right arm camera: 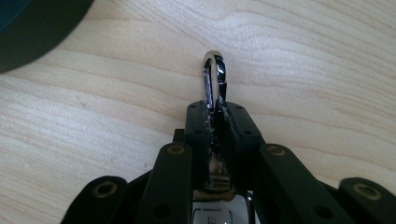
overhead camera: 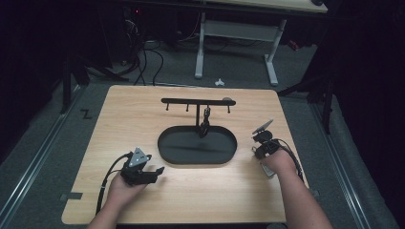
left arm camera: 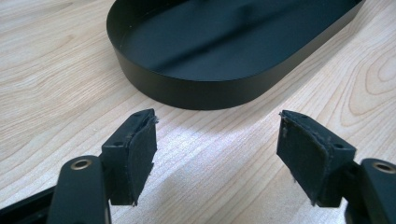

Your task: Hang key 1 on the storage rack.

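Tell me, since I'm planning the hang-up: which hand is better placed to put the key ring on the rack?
Right. The right tongs already pinch the key ring by its metal clip, beside the tray. The left tongs are open with nothing between them.

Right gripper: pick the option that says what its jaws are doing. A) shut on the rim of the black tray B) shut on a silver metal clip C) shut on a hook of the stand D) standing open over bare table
B: in the right gripper view the right gripper has its jaws closed on a silver metal clip whose loop sticks out past the pads.
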`<state>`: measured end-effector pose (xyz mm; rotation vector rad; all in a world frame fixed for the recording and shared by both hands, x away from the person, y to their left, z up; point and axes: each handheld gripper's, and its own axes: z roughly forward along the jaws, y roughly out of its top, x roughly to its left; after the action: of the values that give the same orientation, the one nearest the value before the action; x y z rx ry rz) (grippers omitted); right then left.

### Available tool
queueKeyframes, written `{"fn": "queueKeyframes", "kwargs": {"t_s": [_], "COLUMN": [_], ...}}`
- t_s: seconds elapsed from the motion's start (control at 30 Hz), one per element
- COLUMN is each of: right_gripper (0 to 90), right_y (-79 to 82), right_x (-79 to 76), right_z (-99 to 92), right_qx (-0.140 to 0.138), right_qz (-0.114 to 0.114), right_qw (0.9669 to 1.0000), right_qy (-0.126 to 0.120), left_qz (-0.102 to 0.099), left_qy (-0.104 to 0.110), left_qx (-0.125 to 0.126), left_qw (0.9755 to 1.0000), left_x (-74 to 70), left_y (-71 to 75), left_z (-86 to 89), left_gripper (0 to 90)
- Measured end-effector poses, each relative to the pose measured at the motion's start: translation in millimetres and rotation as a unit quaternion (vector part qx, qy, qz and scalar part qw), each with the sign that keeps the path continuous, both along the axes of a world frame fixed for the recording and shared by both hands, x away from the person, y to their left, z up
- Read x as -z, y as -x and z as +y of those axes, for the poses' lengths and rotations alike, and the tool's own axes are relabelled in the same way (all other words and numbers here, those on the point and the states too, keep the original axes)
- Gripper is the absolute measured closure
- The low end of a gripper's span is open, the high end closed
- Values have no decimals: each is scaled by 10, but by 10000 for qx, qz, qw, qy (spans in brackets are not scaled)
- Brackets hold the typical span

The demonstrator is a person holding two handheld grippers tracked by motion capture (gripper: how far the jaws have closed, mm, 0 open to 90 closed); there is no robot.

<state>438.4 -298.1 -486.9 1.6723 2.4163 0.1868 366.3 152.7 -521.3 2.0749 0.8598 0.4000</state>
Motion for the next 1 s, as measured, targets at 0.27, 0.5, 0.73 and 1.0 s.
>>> {"fn": "queueKeyframes", "kwargs": {"t_s": [0.27, 0.5, 0.73, 1.0], "right_gripper": [795, 806, 846, 848], "right_y": [-45, -36, -27, 11], "right_x": [5, 16, 6, -135], "right_z": [64, 106, 112, 66], "right_qx": [-87, -174, -204, -211], "right_qz": [75, 12, -99, -149], "right_qw": [9999, 9997, 9997, 9994], "right_qy": [83, 176, 132, -211], "left_qz": [10, 9, 17, 40], "left_qy": [-5, -35, -52, -44], "left_qx": [23, 59, 54, 66], "left_qw": [10000, 10000, 10000, 10000], "left_x": [1, 0, 5, 12], "left_y": [3, 6, 3, 3], "left_z": [-5, -9, -11, -20], "left_gripper": [290, 289, 289, 290]}}
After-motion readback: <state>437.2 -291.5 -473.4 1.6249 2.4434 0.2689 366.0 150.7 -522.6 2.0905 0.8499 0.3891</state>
